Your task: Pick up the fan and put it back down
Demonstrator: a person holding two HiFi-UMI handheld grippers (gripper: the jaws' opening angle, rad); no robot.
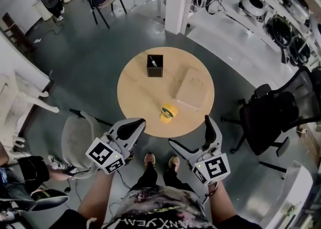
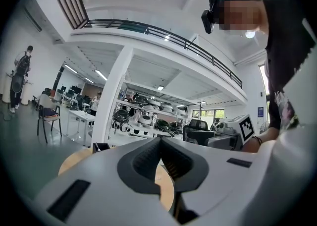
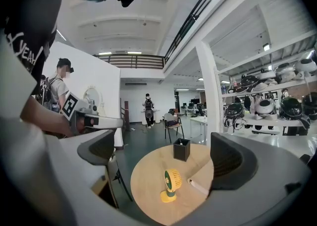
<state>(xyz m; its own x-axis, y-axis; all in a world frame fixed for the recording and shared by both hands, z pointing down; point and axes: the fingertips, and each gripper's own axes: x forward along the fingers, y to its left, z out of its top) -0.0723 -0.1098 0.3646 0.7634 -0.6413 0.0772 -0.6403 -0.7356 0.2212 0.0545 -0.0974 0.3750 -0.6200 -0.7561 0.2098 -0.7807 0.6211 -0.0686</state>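
Two hand-held grippers hung in front of us, short of the round wooden table (image 1: 140,92) and touching nothing on it. Our left gripper (image 1: 139,122) had its jaws pressed together along their whole length, with nothing caught between them. Our right gripper (image 1: 188,130) had its jaws spread wide and empty. In the right gripper view the small yellow fan (image 3: 172,184) appeared in the gap between them, but it stood well ahead of the tips. The fan stood upright on its base near the table edge closest to us, clear of both grippers. A flat tan box (image 1: 190,89) lay just beyond it and to its right. A black square pen holder (image 1: 155,66) stood toward the far side of the tabletop, well apart from the fan. A grey chair (image 1: 77,140) sat beside the left gripper, and a black office chair (image 1: 271,117) stood to the right of the table. Our shoes (image 1: 149,160) showed on the dark floor between the grippers.
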